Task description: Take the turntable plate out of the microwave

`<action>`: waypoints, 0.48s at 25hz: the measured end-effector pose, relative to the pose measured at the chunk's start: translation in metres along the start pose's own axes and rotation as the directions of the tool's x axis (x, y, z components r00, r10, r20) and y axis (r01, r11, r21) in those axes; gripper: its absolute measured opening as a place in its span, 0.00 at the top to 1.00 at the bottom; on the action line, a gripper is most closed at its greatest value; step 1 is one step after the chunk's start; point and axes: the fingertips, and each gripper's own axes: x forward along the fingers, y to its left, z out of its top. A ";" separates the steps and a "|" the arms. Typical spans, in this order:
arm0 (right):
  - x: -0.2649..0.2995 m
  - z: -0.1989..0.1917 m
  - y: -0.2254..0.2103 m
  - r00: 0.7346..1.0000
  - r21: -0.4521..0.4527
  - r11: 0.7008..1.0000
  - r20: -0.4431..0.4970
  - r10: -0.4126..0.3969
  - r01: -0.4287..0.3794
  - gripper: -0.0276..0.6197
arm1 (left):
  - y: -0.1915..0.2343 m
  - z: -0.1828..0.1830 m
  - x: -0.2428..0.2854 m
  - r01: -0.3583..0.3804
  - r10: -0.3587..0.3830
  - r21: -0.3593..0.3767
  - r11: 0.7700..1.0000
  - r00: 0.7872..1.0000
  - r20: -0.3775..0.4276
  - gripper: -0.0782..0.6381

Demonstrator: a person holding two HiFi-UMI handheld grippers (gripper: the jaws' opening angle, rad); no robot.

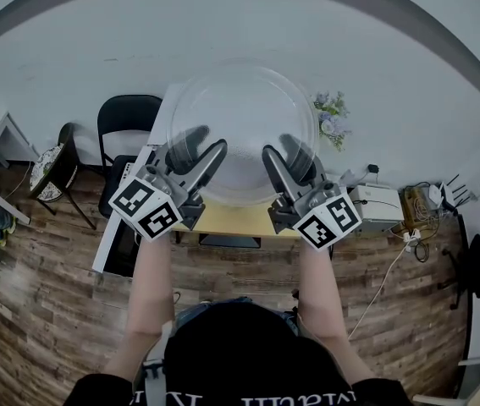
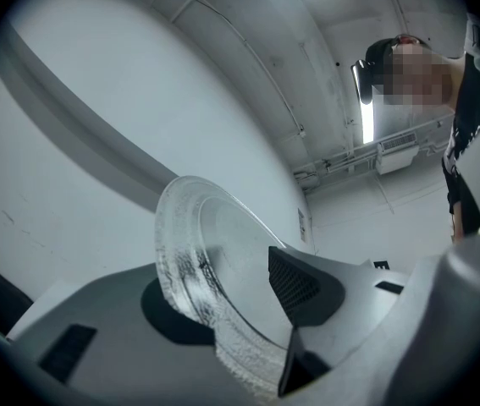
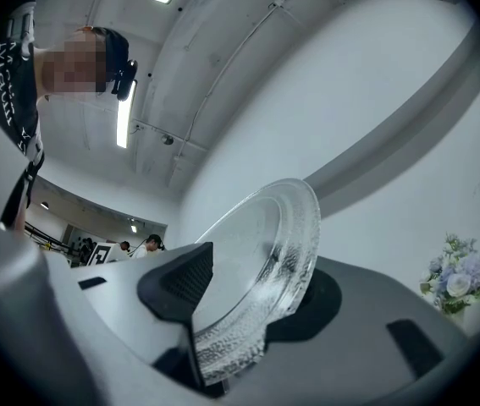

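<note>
Left gripper [image 1: 199, 149]: I hold it out ahead, tilted upward, jaws clamped on the near-left rim of the glass turntable plate [image 1: 244, 108].
Right gripper [image 1: 286, 152]: mirrored pose, clamped on the near-right rim.
Turntable plate: held in the air over the surface [image 1: 231, 220], apart from what is probably the microwave [image 1: 125, 248].

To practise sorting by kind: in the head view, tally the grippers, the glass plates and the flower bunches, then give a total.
Grippers: 2, the left gripper and the right gripper
Glass plates: 1, the turntable plate
Flower bunches: 1, the flower bunch
Total: 4
</note>
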 end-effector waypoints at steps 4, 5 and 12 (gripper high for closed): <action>-0.001 0.002 -0.002 1.000 0.000 1.000 0.002 -0.001 0.001 0.65 | -0.002 0.000 0.004 0.000 0.000 0.000 1.000 1.000 -0.003 0.64; -0.002 0.003 -0.002 1.000 0.000 1.000 0.002 -0.001 0.001 0.65 | -0.002 0.001 0.004 0.000 0.000 0.000 1.000 1.000 -0.003 0.64; -0.002 0.003 -0.001 1.000 -0.004 1.000 0.001 0.003 -0.003 0.65 | -0.003 0.001 0.002 -0.003 0.003 -0.002 1.000 1.000 0.000 0.63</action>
